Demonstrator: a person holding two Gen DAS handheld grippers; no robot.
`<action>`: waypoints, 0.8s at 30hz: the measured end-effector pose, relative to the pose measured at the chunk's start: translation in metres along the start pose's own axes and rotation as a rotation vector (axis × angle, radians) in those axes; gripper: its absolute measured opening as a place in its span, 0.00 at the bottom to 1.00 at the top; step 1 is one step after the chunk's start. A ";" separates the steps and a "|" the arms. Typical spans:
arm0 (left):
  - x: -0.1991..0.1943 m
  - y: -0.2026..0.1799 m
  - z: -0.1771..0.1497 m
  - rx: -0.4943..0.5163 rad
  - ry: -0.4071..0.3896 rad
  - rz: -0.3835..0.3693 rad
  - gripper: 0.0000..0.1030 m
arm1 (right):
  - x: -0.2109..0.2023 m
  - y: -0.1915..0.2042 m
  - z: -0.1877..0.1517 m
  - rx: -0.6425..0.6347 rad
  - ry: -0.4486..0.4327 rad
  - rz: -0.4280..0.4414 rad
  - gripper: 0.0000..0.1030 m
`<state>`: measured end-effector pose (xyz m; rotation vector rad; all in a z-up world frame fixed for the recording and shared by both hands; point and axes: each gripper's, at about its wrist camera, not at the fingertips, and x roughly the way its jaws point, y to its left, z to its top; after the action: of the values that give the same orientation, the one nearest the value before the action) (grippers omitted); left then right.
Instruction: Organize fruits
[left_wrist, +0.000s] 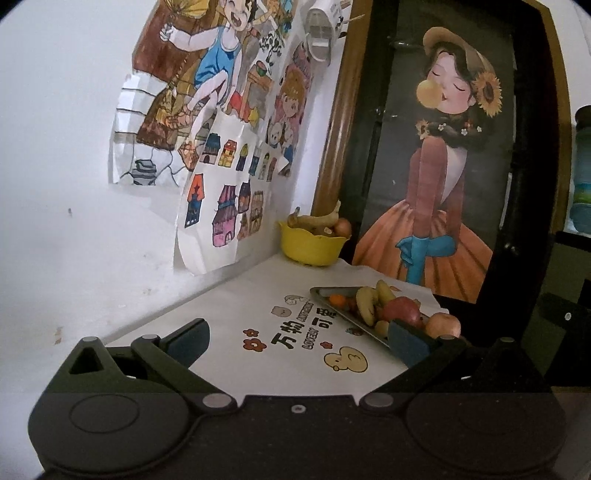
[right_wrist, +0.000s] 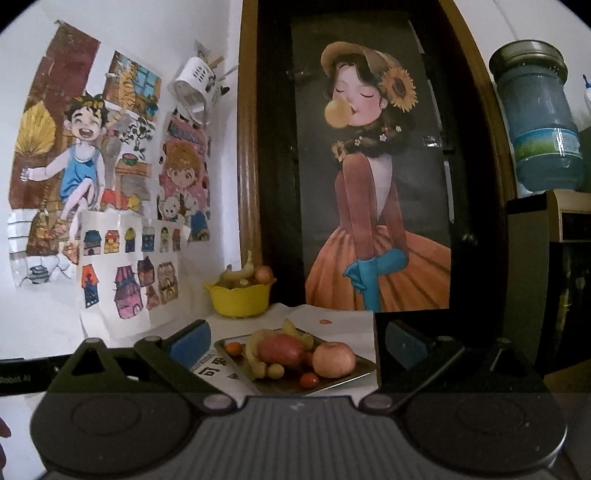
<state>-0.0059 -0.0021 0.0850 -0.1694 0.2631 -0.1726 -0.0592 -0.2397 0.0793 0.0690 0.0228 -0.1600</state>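
Both grippers hang spread apart and empty above the table: the left gripper (left_wrist: 299, 339) over the printed cloth (left_wrist: 258, 317), the right gripper (right_wrist: 297, 341) facing the metal tray (right_wrist: 354, 373). Most fruit sits heaped on that tray, including a pale apple (right_wrist: 334, 359), a red apple (right_wrist: 280, 349), bananas (left_wrist: 367, 304) and small orange pieces. A yellow bowl (right_wrist: 240, 301) in the far corner already holds some fruit. Judging by this, sorting has barely begun or is partly done; nothing is gripped yet.
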 end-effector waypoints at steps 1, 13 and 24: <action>-0.003 0.001 -0.001 -0.005 -0.003 -0.003 0.99 | -0.003 0.002 -0.001 -0.002 -0.001 -0.001 1.00; 0.010 0.004 -0.012 -0.017 0.049 -0.004 0.99 | -0.008 0.010 -0.019 -0.021 0.033 -0.015 1.00; 0.053 -0.002 -0.043 0.020 0.100 0.017 0.99 | 0.024 0.005 -0.061 -0.011 0.068 -0.026 1.00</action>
<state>0.0323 -0.0203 0.0315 -0.1389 0.3619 -0.1671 -0.0354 -0.2339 0.0180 0.0629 0.0924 -0.1830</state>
